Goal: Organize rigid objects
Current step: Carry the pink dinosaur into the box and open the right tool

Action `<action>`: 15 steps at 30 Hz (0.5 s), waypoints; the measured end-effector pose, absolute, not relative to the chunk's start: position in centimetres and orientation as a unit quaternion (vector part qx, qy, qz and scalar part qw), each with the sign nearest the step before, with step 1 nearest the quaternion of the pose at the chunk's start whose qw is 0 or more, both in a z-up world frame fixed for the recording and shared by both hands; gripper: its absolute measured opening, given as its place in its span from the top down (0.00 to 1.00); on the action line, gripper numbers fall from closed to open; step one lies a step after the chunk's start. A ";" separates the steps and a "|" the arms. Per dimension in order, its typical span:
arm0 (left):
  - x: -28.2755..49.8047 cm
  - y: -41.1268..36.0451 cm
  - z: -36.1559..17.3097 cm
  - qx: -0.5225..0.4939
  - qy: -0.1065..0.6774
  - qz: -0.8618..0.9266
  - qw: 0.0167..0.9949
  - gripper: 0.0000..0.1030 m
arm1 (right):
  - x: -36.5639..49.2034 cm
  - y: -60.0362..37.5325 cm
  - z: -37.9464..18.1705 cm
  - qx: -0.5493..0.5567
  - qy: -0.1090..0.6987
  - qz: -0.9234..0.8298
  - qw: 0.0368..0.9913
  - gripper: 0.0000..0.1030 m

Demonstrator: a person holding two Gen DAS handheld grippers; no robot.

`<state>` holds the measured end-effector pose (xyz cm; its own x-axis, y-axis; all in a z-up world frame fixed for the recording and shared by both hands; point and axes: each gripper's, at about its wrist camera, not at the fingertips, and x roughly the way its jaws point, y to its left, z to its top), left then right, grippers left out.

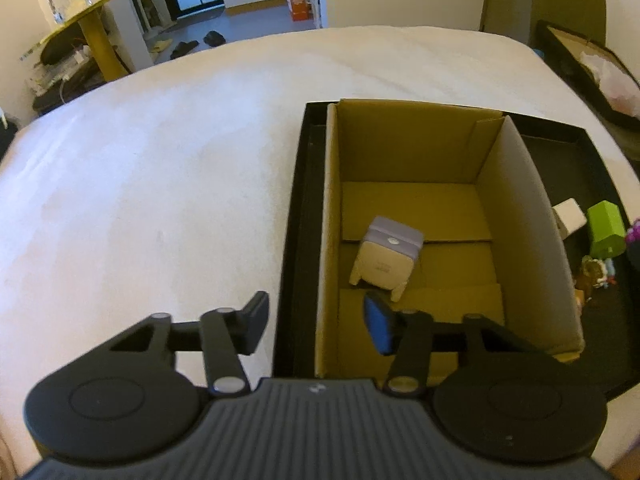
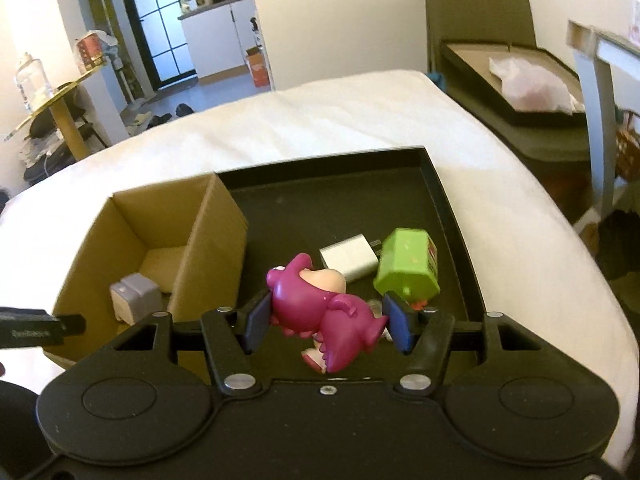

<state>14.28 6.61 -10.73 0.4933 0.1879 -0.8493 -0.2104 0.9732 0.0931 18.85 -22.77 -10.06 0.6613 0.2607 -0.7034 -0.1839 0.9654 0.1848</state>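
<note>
Clamped between right gripper (image 2: pixel 326 322) pads: magenta dinosaur toy (image 2: pixel 320 312), raised above black tray (image 2: pixel 444 200). At one o'clock, green block toy (image 2: pixel 408 266); at twelve, white charger (image 2: pixel 350 260). Left gripper (image 1: pixel 316 320) parted, gripping nothing, straddling near-left wall of cardboard box (image 1: pixel 516 216). Inside box, at twelve o'clock, grey-and-cream cube toy (image 1: pixel 386 256) lying on floor.

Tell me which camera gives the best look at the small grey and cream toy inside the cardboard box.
The left wrist view. It looks straight down into the cardboard box, showing the grey and cream toy whole on the box floor. The right wrist view shows the same toy smaller, at an angle, and somewhat blurred.
</note>
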 end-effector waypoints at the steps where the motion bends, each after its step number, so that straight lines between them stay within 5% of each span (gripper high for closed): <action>1: 14.3 6.6 -10.8 -0.013 0.491 0.113 0.864 0.59 | 18.9 -22.6 -9.8 0.046 0.390 0.124 0.911 0.43; 6: 14.4 6.7 -11.2 -0.022 0.500 0.100 0.860 0.90 | 18.9 -21.2 -8.7 0.029 0.377 0.137 0.915 0.43; 15: 14.2 7.0 -11.3 -0.028 0.498 0.098 0.861 0.92 | 19.0 -18.8 -7.6 0.003 0.367 0.158 0.917 0.43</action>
<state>14.16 7.04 -11.33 0.4845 0.1403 -0.8635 -0.1958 0.9794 0.0492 18.98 -18.81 -7.55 0.6813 0.2915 -0.6714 -0.2867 0.9503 0.1216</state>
